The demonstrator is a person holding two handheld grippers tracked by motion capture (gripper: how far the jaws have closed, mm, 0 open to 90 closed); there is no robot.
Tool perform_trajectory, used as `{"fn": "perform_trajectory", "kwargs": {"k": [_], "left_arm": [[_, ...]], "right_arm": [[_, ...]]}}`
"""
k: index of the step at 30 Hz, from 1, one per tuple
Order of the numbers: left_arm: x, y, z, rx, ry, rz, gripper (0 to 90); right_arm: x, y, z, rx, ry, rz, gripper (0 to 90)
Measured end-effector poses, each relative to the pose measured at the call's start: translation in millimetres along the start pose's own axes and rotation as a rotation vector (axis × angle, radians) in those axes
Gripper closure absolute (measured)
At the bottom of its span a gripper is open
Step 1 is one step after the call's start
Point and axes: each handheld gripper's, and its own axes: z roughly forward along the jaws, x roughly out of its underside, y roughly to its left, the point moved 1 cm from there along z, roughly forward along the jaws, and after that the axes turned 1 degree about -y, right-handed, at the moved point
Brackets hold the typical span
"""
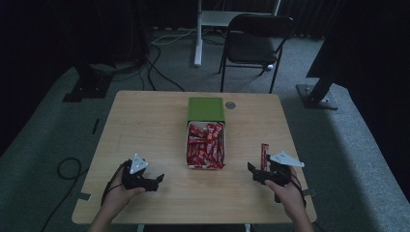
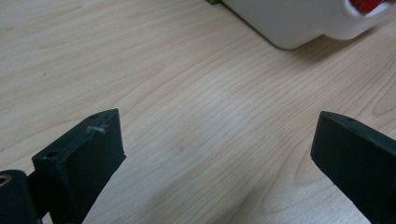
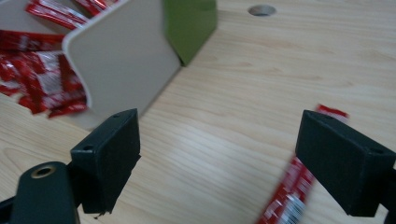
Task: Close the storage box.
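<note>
Currently both grippers' jaws gape wide, empty; red sachet (image 1: pixel 264 155) beside right gripper (image 1: pixel 255 172).

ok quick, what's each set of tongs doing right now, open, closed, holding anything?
Left tongs: open, holding nothing, over the bare table.
Right tongs: open, holding nothing; a red packet lies on the table by one jaw.

Both grippers low near the tabletop's near edge.
The left gripper (image 1: pixel 155 180) and right gripper (image 1: pixel 252 171) are each hand-held, jaws spread wide apart, gripping nothing.
</note>
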Motion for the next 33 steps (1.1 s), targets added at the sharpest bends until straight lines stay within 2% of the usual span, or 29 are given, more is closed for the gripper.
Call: {"fn": "perform_trajectory", "kwargs": {"k": [8, 15, 19, 25, 33], "left_arm": [[-11.3, -8.1, 6.6, 0.018, -0.018, 0.032, 2.7], [-24.2, -16.0, 14.4, 0.043, -0.039, 0.061, 2.7], [-32.8, -21.1, 17.2, 0.057, -0.065, 0.079, 2.7], [-47.0, -24.6, 21.4, 0.066, -0.097, 0.085, 2.7], [-60.8, -29.0, 30.2, 0.072, -0.095, 0.113, 2.7]], "right_arm": [[-7.8, 14.8, 17.6, -0.052, -0.015, -0.040, 13.5], [-14.2, 23.6, 27.3, -0.109, -0.037, -0.041, 13.5], [-15.6, 27.1, 32.1, -0.135, -0.041, -0.058, 13.5], [-16.5, 30.6, 39.3, -0.155, -0.032, -0.060, 13.7], [-15.8, 32.7, 48.4, -0.178, -0.028, -0.059, 13.8]]}}
